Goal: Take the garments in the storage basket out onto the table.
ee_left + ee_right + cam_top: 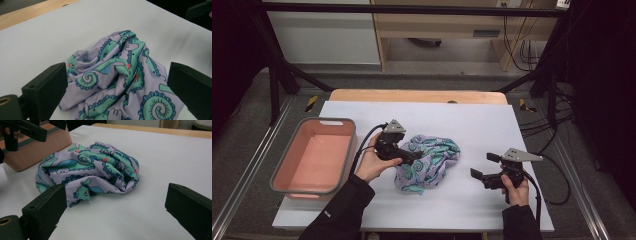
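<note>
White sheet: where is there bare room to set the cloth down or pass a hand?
The sheet lies bare behind the cloth, and in front of it toward the near edge. A narrower bare strip separates cloth and right gripper. Crowded: between bin and cloth, where the left gripper sits.

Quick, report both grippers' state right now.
Left gripper: open, fingers spread wide around the crumpled cloth, not gripping it.
Right gripper: open, holding nothing, short of the cloth.

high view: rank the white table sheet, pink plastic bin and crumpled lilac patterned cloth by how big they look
1. White table sheet, largest.
2. Pink plastic bin with grey rim.
3. Crumpled lilac cloth with green swirls, smallest.
</note>
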